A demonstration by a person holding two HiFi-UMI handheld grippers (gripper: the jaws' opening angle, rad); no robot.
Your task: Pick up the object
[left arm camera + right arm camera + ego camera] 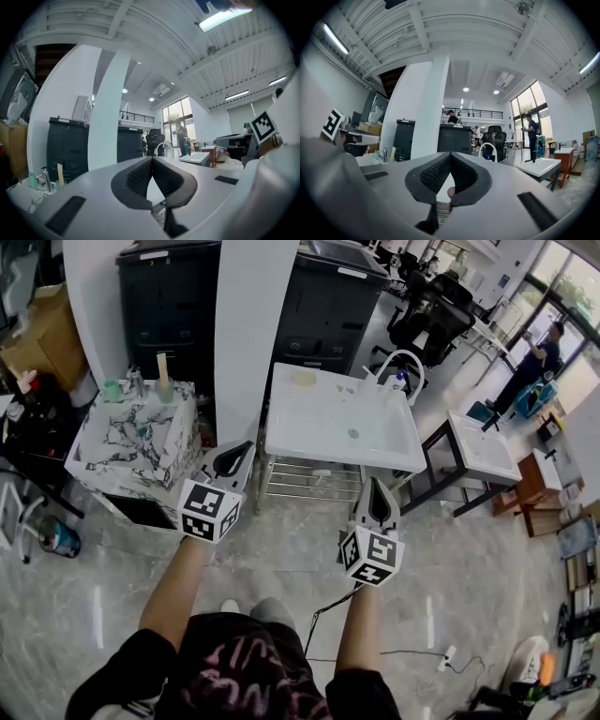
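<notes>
The left hand-held gripper [152, 160] is holding its jaws pressed together, the ribbed black pads [138, 178] meeting at their tips with nothing between them. Its own view is showing this plainly, while the head view is giving only a dark closed beak ahead of the marker cube [209, 510]. The right hand-held gripper [450, 155] is likewise showing its jaws closed tip to tip. A small pinkish thing [450, 192] is peeking through the gap below those tips; I cannot tell what it is, and the head view is not showing it at all.

Only the head view is laying out the ground. Both grippers are pointing level toward a white sink [281, 432], stopping just short of its near edge. A pale object [303, 378] is lying at the sink's far left corner, well apart from both grippers, and neither gripper view is showing it. A marble-patterned basin [112, 442] is standing just left of the left gripper.

The gripper views are adding the curved faucet [490, 150] in profile, the ribbed ceiling overhead, and a person [532, 136] standing by the far windows.
</notes>
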